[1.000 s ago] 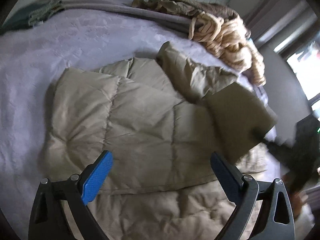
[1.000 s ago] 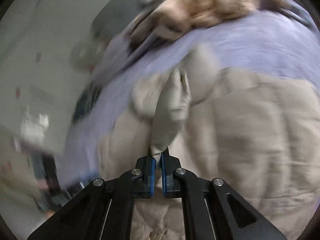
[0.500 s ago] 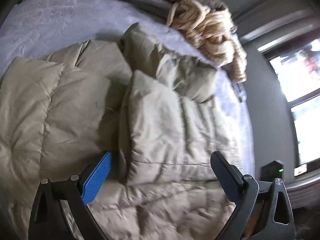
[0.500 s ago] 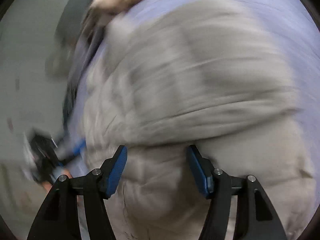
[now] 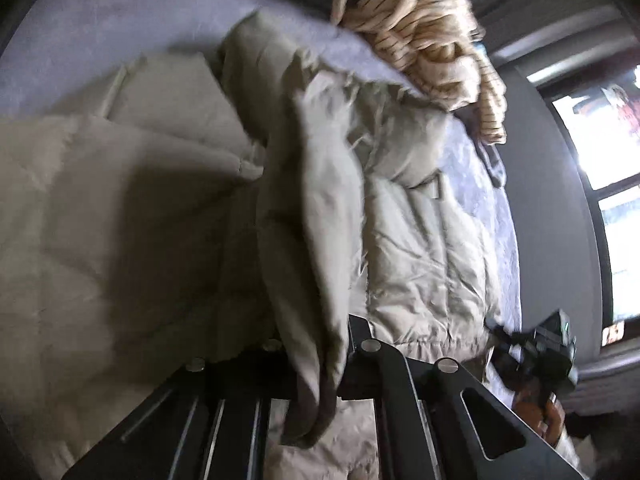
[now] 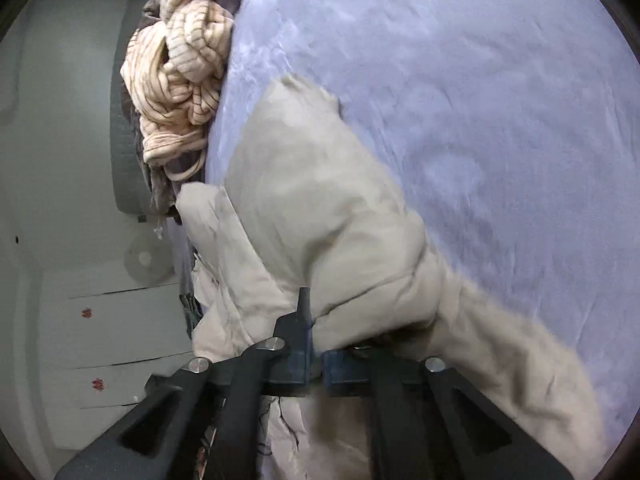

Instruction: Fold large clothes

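A large beige quilted jacket (image 5: 120, 220) lies spread on a lavender bed cover (image 5: 120, 32). My left gripper (image 5: 316, 344) is shut on a raised fold of the jacket, which stands up between the fingers and hangs over them. In the right wrist view the same jacket (image 6: 320, 200) bulges up close to the edge of the bed cover (image 6: 480, 100). My right gripper (image 6: 316, 348) is shut on a pinch of the jacket's cloth at its near edge. The fabric hides both grippers' fingertips in part.
A cream striped garment (image 5: 424, 28) lies bunched at the bed's far corner, also seen as the striped heap (image 6: 180, 60). A bright window (image 5: 600, 120) is on the right. A hand (image 5: 548, 412) shows beside the bed edge. A pale wall (image 6: 60, 160) lies beyond the bed.
The left gripper went from wide open over the jacket to shut on a lifted fold. The right gripper let go of the sleeve, opened, rolled, and shut again on the jacket's edge.
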The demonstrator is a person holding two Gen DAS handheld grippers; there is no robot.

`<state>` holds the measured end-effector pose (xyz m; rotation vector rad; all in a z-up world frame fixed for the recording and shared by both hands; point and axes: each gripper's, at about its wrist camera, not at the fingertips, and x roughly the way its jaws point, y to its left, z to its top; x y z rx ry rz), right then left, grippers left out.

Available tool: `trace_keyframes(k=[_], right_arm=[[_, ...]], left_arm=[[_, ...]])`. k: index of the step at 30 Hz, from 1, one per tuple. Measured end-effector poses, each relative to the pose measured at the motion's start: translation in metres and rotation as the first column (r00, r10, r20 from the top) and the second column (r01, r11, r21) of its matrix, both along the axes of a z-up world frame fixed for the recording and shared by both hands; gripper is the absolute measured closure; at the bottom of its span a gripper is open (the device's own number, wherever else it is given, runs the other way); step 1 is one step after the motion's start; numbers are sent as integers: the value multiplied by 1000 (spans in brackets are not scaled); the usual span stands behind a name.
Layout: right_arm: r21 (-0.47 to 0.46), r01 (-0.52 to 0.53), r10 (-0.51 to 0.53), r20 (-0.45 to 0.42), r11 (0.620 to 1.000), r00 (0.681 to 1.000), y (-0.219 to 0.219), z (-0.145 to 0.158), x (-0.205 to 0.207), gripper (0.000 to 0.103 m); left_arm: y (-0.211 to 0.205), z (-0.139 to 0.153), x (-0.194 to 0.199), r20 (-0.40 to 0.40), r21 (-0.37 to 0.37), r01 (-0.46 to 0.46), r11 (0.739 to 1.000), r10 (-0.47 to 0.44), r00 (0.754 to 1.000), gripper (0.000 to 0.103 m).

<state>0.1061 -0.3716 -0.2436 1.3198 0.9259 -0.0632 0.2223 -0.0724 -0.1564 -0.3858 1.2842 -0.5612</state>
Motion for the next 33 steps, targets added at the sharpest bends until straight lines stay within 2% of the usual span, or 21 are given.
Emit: trace_keyframes(k=[2, 4, 7, 9, 14, 17, 19, 20, 21, 22, 23, 24, 25, 27, 30, 31, 32, 33], right_arm=[[-89, -50, 52, 20, 995, 998, -5, 17, 3, 99], [-169, -115, 115, -13, 979, 993, -6, 21, 2, 99], [-169, -146, 135, -78, 975, 988, -5, 2, 8, 99], [-147, -126, 115, -80, 981, 990, -4, -6, 7, 99], [-136, -133, 124, -73, 982, 990, -5, 0, -13, 98], [-186, -182, 167, -93, 965, 982, -6, 11, -28, 94], [-207, -219, 198, -118, 954, 973, -6, 19, -37, 94], [-214, -234, 210, -130, 948, 969, -6, 22, -42, 93], [-221, -249, 224, -132, 943, 966, -6, 28, -47, 85], [-229, -260, 235, -129, 938, 963, -6, 33, -52, 69], [-244, -265, 244, -112, 933, 963, -8, 42, -58, 57], [-254, -258, 243, -87, 932, 966, -10, 48, -59, 34], [-266, -241, 236, -52, 934, 970, -15, 55, -62, 28], [-281, -194, 199, -12, 940, 980, -27, 61, -60, 28], [-209, -108, 112, 9, 972, 994, -53, 44, -41, 28], [-176, -86, 88, 4, 981, 996, -59, 33, -32, 28], [-147, -72, 73, 0, 986, 997, -63, 23, -24, 28], [-105, -65, 65, 0, 992, 998, -64, 13, -13, 28]], left_arm=[[6, 2, -12, 20, 32, 16, 999, -16, 1000, 93], [8, -6, -19, 15, 83, 39, 996, -40, 999, 93], [12, -21, -20, -12, 93, 31, 995, -30, 999, 93], [14, -21, -19, -6, 98, 17, 995, -17, 1000, 93], [20, -10, -23, 32, 151, 28, 988, -33, 999, 92], [26, -3, -23, 48, 180, 14, 984, -23, 999, 90], [32, -1, -22, 38, 203, -10, 979, 3, 999, 66], [33, 3, -19, 44, 231, -44, 972, 34, 998, 44], [39, 8, -21, 66, 230, -71, 971, 57, 996, 36], [44, 13, -21, 87, 218, -91, 972, 74, 993, 36], [51, 17, -22, 95, 203, -101, 974, 83, 992, 36], [58, 20, -22, 95, 185, -112, 976, 96, 991, 36], [64, 21, -20, 90, 170, -122, 978, 108, 990, 36], [73, 18, -14, 65, 149, -122, 981, 114, 991, 36], [72, 15, -5, 54, 151, -114, 982, 107, 993, 39], [70, 17, -5, 62, 136, -108, 985, 100, 993, 44], [62, 22, -6, 75, 111, -86, 990, 78, 994, 56], [51, 26, -5, 84, 97, -65, 993, 57, 995, 62]])
